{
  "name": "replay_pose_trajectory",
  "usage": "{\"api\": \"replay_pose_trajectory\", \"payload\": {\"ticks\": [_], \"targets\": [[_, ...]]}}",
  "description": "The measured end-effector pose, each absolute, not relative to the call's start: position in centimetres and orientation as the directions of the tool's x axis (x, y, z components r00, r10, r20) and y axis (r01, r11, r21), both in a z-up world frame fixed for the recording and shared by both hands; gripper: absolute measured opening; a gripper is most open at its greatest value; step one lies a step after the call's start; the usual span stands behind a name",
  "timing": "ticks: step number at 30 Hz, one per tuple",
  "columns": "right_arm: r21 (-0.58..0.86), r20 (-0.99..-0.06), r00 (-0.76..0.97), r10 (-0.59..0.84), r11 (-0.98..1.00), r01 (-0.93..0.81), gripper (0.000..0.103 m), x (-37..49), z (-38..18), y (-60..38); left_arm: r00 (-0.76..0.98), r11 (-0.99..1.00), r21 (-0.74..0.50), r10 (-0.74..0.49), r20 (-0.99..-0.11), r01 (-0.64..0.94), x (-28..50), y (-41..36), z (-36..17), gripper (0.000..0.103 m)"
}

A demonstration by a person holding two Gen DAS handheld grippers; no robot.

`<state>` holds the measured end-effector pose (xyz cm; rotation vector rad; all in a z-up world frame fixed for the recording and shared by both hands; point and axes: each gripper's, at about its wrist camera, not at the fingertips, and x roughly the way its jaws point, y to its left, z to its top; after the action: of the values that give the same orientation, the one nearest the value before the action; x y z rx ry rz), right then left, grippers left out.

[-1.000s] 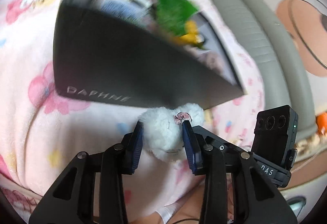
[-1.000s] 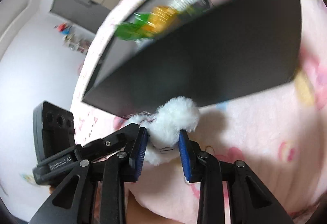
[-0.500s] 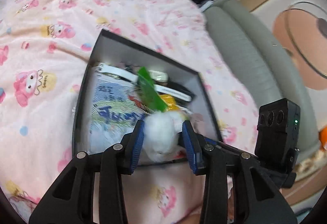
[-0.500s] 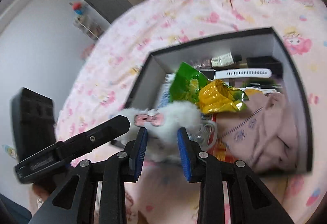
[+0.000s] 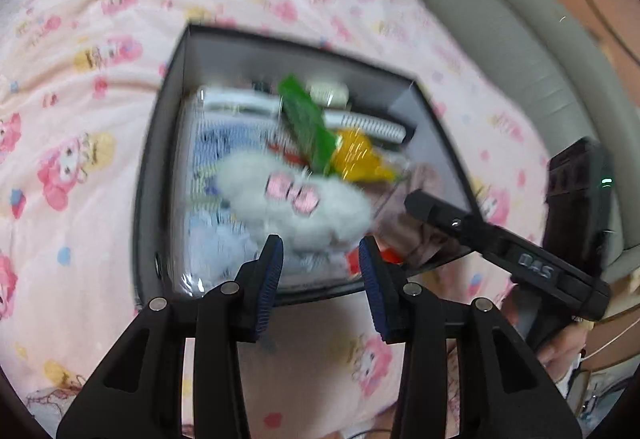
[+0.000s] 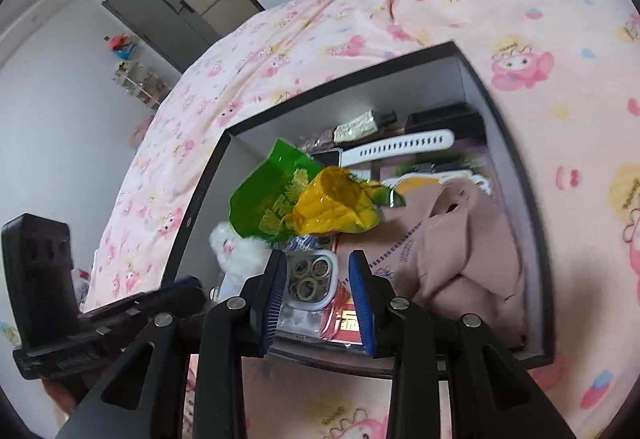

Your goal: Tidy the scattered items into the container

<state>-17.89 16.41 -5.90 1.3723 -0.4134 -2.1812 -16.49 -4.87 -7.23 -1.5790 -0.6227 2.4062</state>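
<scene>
Pink cartoon-print bedding (image 5: 100,87) carries the dark box (image 5: 160,167), where the white plush toy (image 5: 296,195) lies released. Left gripper (image 5: 320,271) is opening with nothing between its pads; right gripper (image 6: 318,285) gapes empty too. Next, I judge, comes seeking any leftover item.

A white fluffy toy (image 5: 296,199) with pink bow lies in the black box (image 5: 160,159) on pink cartoon-print bedding (image 5: 80,79).

- White plush toy (image 5: 296,195), earlier clamped by both tongs, lies inside the black box (image 5: 160,167).
- Left tongs (image 5: 320,279) opening, empty.
- Right tongs (image 6: 318,279) empty.
</scene>
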Motion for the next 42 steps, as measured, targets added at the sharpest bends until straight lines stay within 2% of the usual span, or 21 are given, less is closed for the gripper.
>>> {"api": "replay_pose_trajectory", "payload": {"ticks": [3,6,7,10,13,15,21,23,25,27,30,32,35,38,39,41,42], "targets": [[0.482,-0.757,-0.339,-0.559,-0.827,0.288,0.028,-17.5,-6.1,15.5,-0.394,-0.914,-0.395,0.33,-0.858,0.095,-17.7,-4.8,-7.7,0.04],[0.428,-0.774,-0.367,-0.516,-0.853,0.298,0.028,-17.3,-5.9,15.3,-0.41,-0.934,-0.297,0.196,-0.891,0.199,-18.9,-5.7,-7.4,0.04],[0.425,-0.777,-0.371,-0.509,-0.858,0.289,0.028,-17.4,-6.1,15.4,-0.421,-0.925,-0.32,0.212,-0.882,0.205,-18.9,-5.9,-7.3,0.04],[0.449,-0.765,-0.393,-0.51,-0.86,0.243,0.028,-18.0,-6.0,16.8,-0.412,-0.89,-0.442,0.362,-0.836,0.115,-18.0,-4.7,-6.5,0.044],[0.44,-0.765,-0.427,-0.483,-0.875,0.202,0.028,-18.7,-5.7,17.9,-0.361,-0.899,-0.438,0.409,-0.838,-0.001,-17.4,-2.0,-6.4,0.045],[0.422,-0.773,-0.435,-0.461,-0.887,0.189,0.029,-18.9,-5.6,18.1,-0.325,-0.878,-0.479,0.458,-0.827,-0.018,-17.9,-1.3,-7.2,0.045],[0.374,-0.804,-0.418,-0.423,-0.906,0.198,0.04,-19.2,-6.2,17.7,-0.318,-0.92,-0.343,0.273,-0.908,0.19,-19.3,-4.0,-8.7,0.043],[0.361,-0.807,-0.428,-0.406,-0.914,0.186,0.04,-19.3,-6.2,17.7,-0.379,-0.888,-0.402,0.302,-0.875,0.222,-18.7,-5.5,-7.7,0.043],[0.367,-0.808,-0.427,-0.406,-0.914,0.175,0.04,-19.6,-6.3,17.7,-0.396,-0.87,-0.455,0.356,-0.846,0.189,-18.2,-5.5,-7.1,0.045],[0.359,-0.806,-0.434,-0.402,-0.916,0.182,0.041,-19.6,-6.1,17.6,-0.365,-0.894,-0.432,0.365,-0.856,0.12,-18.0,-3.9,-7.0,0.046],[0.365,-0.809,-0.421,-0.41,-0.912,0.185,0.041,-19.7,-6.3,17.6,-0.325,-0.949,-0.307,0.268,-0.907,0.074,-18.4,-2.4,-7.6,0.046],[0.37,-0.809,-0.417,-0.414,-0.91,0.187,0.041,-19.6,-6.4,17.7,-0.328,-0.954,-0.259,0.199,-0.924,0.15,-19.2,-3.9,-7.9,0.046],[0.327,-0.82,-0.428,-0.381,-0.925,0.196,0.041,-19.4,-6.5,17.2,-0.379,-0.934,-0.288,0.193,-0.905,0.212,-18.8,-6.1,-6.6,0.047],[0.244,-0.831,-0.458,-0.317,-0.946,0.212,0.041,-19.3,-6.3,16.4,-0.467,-0.95,-0.284,0.194,-0.863,0.13,-16.6,-5.1,-3.8,0.051],[0.22,-0.829,-0.473,-0.299,-0.951,0.216,0.041,-19.1,-6.0,16.2,-0.498,-0.968,-0.228,0.146,-0.855,0.107,-15.8,-4.4,-2.7,0.053],[0.166,-0.811,-0.52,-0.269,-0.957,0.236,0.05,-18.5,-4.7,15.8,-0.594,-0.991,-0.011,-0.073,-0.801,0.136,-14.4,-2.2,-0.4,0.057],[0.128,-0.8,-0.549,-0.242,-0.963,0.238,0.061,-18.1,-3.9,15.6,-0.64,-0.986,0.054,-0.144,-0.755,0.158,-13.6,-1.5,0.7,0.065]]}}
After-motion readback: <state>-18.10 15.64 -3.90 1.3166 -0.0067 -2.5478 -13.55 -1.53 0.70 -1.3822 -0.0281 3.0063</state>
